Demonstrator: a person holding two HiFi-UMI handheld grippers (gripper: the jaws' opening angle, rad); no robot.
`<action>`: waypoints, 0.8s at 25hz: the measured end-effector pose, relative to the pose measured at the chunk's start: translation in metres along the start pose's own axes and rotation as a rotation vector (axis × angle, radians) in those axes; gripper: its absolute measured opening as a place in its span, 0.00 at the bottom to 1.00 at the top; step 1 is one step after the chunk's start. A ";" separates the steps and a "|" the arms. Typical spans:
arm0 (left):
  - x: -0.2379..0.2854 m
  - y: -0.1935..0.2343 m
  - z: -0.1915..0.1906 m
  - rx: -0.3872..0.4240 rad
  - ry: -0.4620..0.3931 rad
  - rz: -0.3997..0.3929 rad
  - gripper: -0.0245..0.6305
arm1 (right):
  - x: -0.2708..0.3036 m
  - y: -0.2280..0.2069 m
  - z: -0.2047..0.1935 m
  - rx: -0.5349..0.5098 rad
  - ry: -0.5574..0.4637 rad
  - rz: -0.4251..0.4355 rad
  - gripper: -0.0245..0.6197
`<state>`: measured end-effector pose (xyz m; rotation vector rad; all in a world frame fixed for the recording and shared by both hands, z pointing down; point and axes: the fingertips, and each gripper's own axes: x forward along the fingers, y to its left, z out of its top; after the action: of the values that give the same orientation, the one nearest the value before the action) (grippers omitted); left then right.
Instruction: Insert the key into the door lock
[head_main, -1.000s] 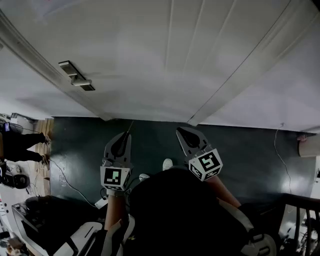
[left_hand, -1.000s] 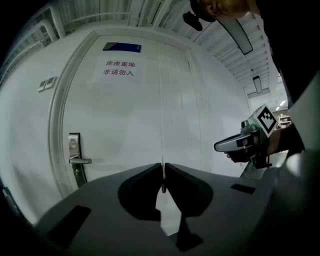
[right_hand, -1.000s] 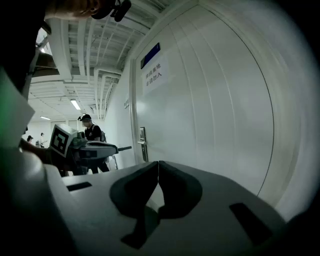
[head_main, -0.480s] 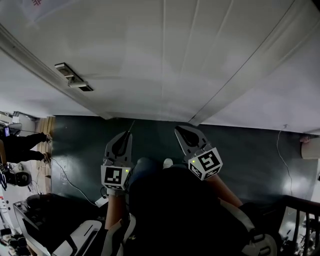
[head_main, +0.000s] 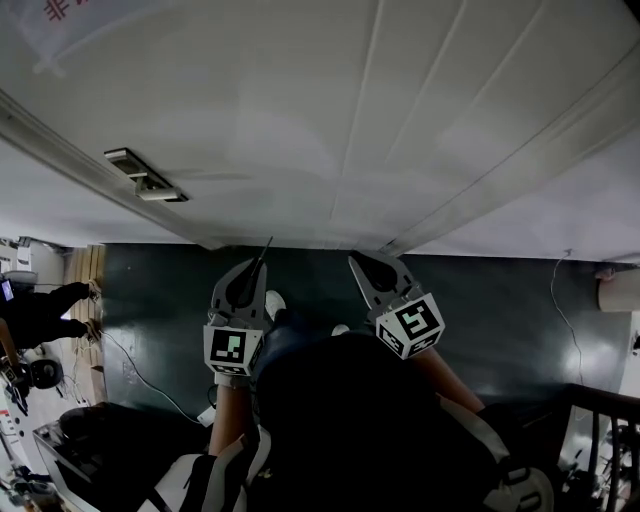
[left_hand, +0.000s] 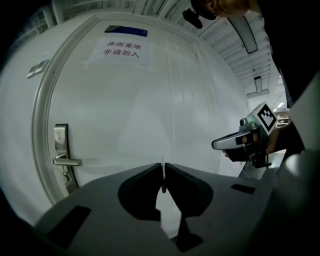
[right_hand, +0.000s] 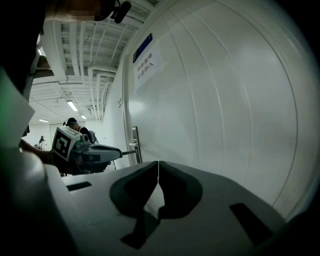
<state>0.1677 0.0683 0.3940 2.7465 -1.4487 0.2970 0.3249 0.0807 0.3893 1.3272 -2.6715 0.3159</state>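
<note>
Over the last second a pale shoe has come forward on the dark floor and the white door has come to fill more of the head view, so the person seems to be stepping closer. This looks like the approach, not yet the insertion. The left gripper is pinching the key upright, its thin blade poking out ahead. The lock sits with the handle at the door's left edge, well apart from the key and off to its left. The right gripper is pressed together on nothing, to the right of the left one. A paper sign hangs high on the door, and a person stands far left. Nothing blocks the way to the lock.
</note>
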 end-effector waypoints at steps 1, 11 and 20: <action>0.004 0.010 -0.001 -0.004 0.005 -0.005 0.08 | 0.010 0.000 0.002 0.005 0.002 -0.003 0.07; 0.038 0.101 -0.006 -0.037 0.009 -0.097 0.08 | 0.110 0.015 0.029 0.004 0.016 -0.032 0.07; 0.023 0.185 -0.007 -0.091 -0.037 -0.143 0.08 | 0.195 0.055 0.040 0.005 0.032 -0.024 0.07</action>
<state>0.0279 -0.0549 0.3923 2.7769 -1.2312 0.1721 0.1627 -0.0469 0.3868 1.3430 -2.6285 0.3381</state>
